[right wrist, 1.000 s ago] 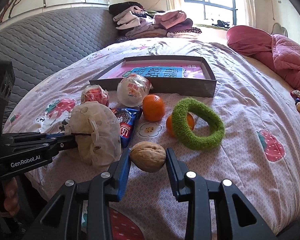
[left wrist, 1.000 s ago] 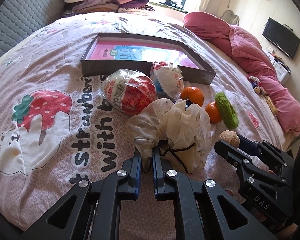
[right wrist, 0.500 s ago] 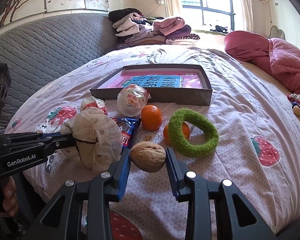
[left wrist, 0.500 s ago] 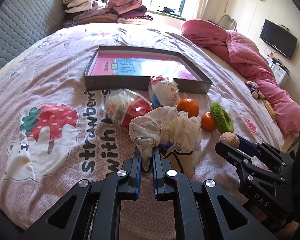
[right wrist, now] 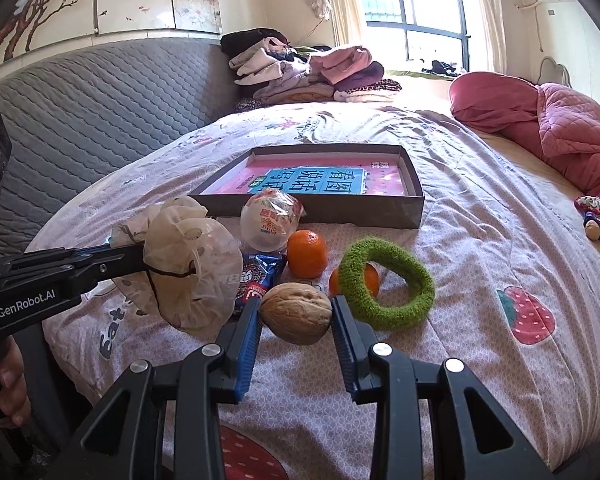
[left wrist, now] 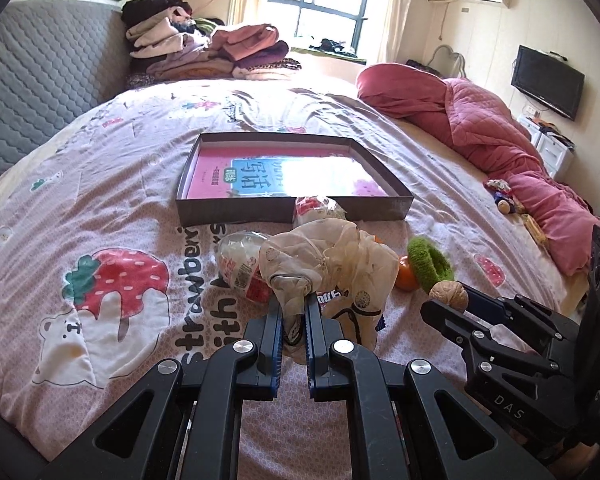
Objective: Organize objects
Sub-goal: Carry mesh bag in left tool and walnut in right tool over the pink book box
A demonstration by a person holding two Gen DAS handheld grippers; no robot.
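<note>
The left gripper (left wrist: 293,312) is clamped nearly closed on a crumpled beige mesh drawstring pouch (left wrist: 332,264); the right gripper (right wrist: 296,320), half open, pinches a brown wrinkled walnut (right wrist: 296,312) near the bed's (right wrist: 480,240) front edge.

Sheer cloth pouch (left wrist: 332,264); rough walnut (right wrist: 296,312); fuzzy ring (right wrist: 388,284).

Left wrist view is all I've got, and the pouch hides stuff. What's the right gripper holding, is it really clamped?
Observer: Yes, the right gripper is shut on a walnut, a pad pressing each side.
Operator: What's behind my pouch?
Observer: Beside the cloth pouch lies a blue snack packet, with a whole tangerine next to it.
Operator: And the green ring?
Observer: The green ring leans on a second tangerine, which shows through its hole.
</note>
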